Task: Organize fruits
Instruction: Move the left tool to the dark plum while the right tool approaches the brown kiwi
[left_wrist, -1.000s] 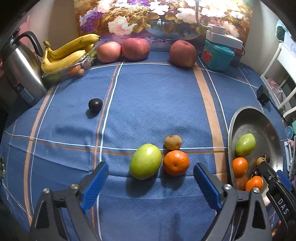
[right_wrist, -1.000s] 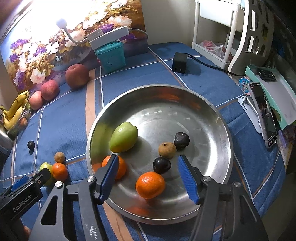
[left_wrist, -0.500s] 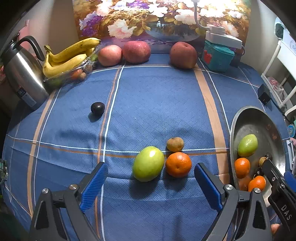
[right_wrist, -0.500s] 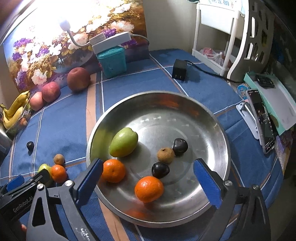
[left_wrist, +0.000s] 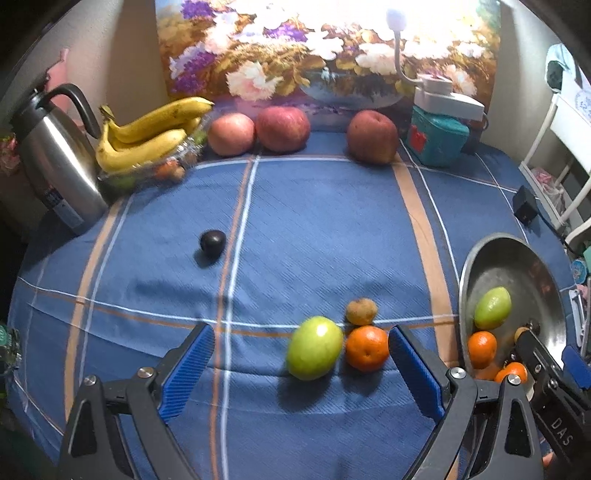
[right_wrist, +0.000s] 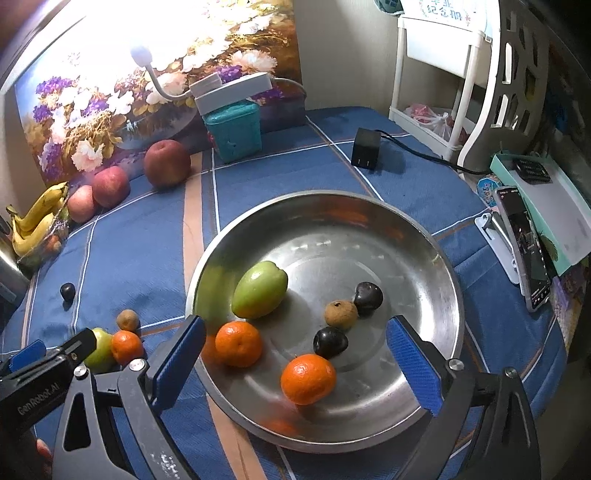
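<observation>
Since a second ago the right tool (right_wrist: 295, 354) has spread its blue pads wide apart and drawn back from the orange (right_wrist: 308, 378) it stood around, which now lies loose at 6 o'clock in the steel bowl (right_wrist: 424, 236). With it in the bowl are a second orange (right_wrist: 238, 343) at 8 o'clock, a green fruit (right_wrist: 259, 290) at 10 o'clock, and near the middle a brown fruit (right_wrist: 341, 314) touching one dark plum (right_wrist: 368, 297), with another dark plum (right_wrist: 330, 341) just below. The left tool (left_wrist: 301, 369) hangs with pads wide apart, holding nothing, over the blue checked worktop (left_wrist: 314, 229); just ahead of it a green fruit (left_wrist: 314, 347) touches an orange (left_wrist: 366, 347), with a small brown fruit (left_wrist: 361, 311) just behind them. A lone dark plum (left_wrist: 212, 242) lies at 10 o'clock, well apart. Along the far edge stand three red apples (left_wrist: 282, 128), bananas (left_wrist: 147, 136) on a clear tray, a steel kettle (left_wrist: 55, 158) and a teal box (left_wrist: 436, 140).
</observation>
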